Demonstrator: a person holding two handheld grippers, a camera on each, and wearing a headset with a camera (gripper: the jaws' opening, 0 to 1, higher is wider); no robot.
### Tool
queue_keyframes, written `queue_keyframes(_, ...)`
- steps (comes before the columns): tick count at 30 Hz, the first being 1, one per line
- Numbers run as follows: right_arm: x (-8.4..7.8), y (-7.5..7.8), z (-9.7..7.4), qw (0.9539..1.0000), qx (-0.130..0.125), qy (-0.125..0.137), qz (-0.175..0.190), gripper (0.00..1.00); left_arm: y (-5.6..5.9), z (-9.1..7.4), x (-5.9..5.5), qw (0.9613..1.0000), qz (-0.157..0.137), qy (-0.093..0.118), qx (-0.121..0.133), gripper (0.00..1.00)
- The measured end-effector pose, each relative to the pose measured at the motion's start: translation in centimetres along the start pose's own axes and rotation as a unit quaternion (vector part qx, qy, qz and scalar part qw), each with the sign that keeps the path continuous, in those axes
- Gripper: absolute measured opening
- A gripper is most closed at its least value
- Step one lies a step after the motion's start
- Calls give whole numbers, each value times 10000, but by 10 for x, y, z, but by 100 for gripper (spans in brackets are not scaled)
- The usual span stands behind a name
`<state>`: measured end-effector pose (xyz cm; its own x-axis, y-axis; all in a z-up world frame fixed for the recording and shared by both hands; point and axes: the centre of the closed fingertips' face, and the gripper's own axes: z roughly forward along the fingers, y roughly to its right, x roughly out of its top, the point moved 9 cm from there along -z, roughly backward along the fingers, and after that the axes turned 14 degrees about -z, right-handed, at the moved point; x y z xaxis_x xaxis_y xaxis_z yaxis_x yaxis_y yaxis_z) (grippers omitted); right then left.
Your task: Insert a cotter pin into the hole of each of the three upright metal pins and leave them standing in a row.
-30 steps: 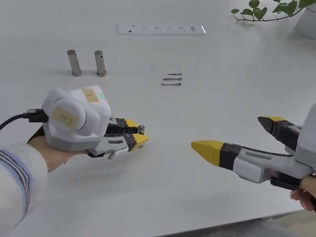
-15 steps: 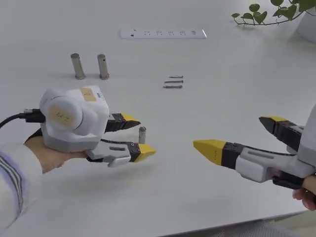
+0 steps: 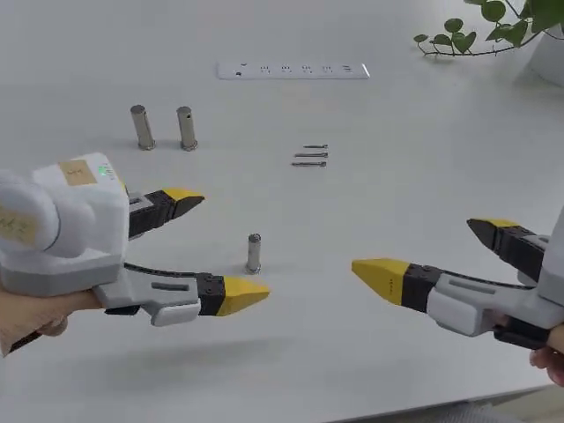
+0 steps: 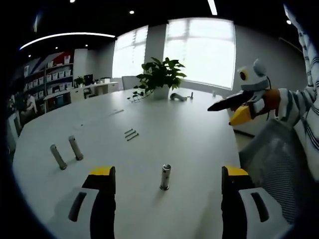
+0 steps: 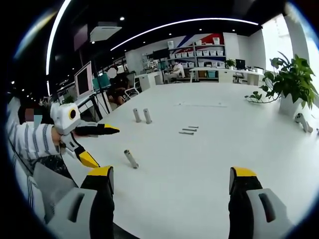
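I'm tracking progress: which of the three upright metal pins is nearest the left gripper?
The silver cylindrical pin standing alone by the tips of the open left gripper; the other two silver pins stand paired farther back.

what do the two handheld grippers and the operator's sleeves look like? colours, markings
The left gripper and right gripper both have white-grey plastic bodies and black fingers with pointed yellow tips. The left one's housing carries a tan round sticker and a small tan square label. The sleeves are grey-and-white striped.
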<state>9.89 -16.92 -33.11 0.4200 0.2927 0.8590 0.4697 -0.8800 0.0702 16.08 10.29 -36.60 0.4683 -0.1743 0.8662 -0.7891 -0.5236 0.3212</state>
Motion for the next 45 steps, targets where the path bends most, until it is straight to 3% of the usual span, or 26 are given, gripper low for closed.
queue_keyframes(1,1,1,0,10000,-3,9,-4,95,-1,-3,2,9997,-25,228,124,93)
queue_keyframes(2,1,1,0,10000,-2,13,-6,95,-1,-5,3,9993,-59,313,179,99)
queue_keyframes(3,1,2,0,10000,-1,13,-7,95,0,-9,2,9992,-157,295,205,99)
queue_keyframes(6,2,4,0,10000,14,21,-18,95,-1,-19,4,9966,-451,517,458,99)
queue_keyframes(10,2,4,0,10000,44,23,-19,95,1,-32,9,9931,-541,782,691,99)
queue_keyframes(20,3,12,1,10000,46,53,-13,94,0,-56,2,9832,-696,917,1419,99)
queue_keyframes(26,8,23,2,10000,19,76,-29,93,0,-70,1,9721,-1044,1242,1695,99)
queue_keyframes(33,18,35,9,9999,8,92,-140,92,1,-74,-6,9683,-1310,1144,1791,99)
queue_keyframes(43,47,56,29,9964,243,7,-809,89,10,-75,-17,9661,-1513,1063,1800,99)
queue_keyframes(45,51,61,35,9925,412,-351,-1094,88,12,-75,-18,9649,-1558,1077,1819,99)
